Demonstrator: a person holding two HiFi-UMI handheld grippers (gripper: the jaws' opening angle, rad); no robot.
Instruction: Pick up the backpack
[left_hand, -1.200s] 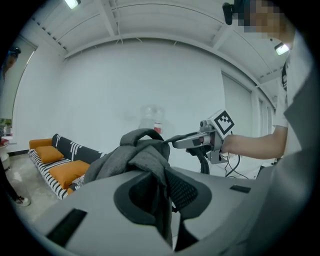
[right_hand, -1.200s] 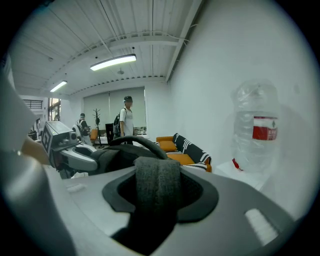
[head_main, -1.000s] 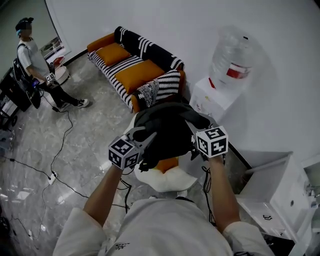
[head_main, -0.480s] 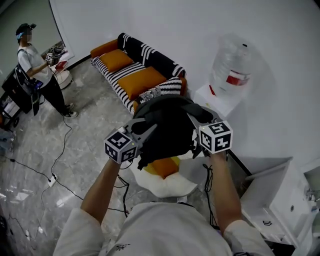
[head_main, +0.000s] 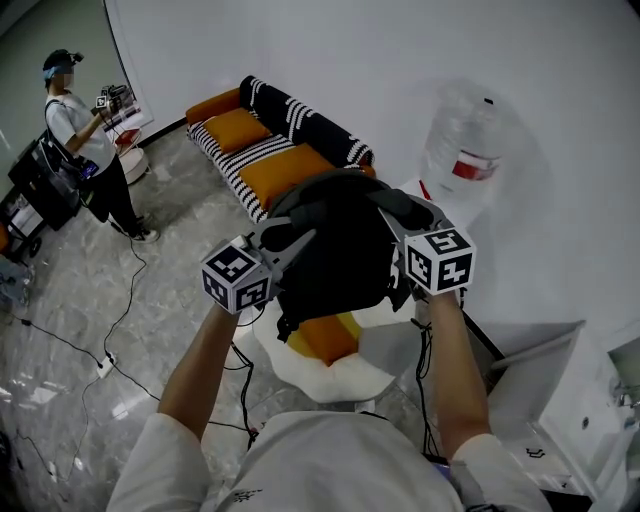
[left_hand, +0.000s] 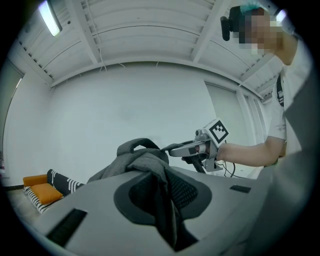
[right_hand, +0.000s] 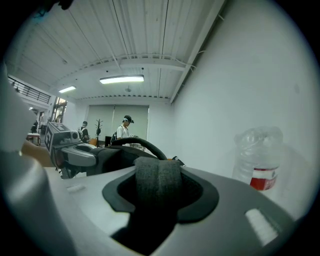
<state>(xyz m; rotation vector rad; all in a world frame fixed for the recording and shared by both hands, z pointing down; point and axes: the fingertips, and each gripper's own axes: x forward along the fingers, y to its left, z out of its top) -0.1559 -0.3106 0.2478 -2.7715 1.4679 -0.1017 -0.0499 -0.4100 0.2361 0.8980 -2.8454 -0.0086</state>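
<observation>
backpack (head_main: 335, 250) between left gripper (head_main: 293, 238) and right gripper (head_main: 388, 215), above seat (head_main: 345, 372).

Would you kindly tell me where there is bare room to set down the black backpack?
The grey marble floor is bare between the black-and-white striped sofa and the standing person. Under the black backpack, the white round seat holds only an orange cushion. Rightward, the clear water bottle and white cabinet crowd things.

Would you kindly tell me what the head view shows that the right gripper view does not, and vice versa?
Only the head view shows the white and orange seat and the grey floor below the backpack. Only the right gripper view shows the ceiling light and the padded strap clamped between the jaws of the right gripper. Both show the backpack, the left gripper, the water bottle and a standing person.
</observation>
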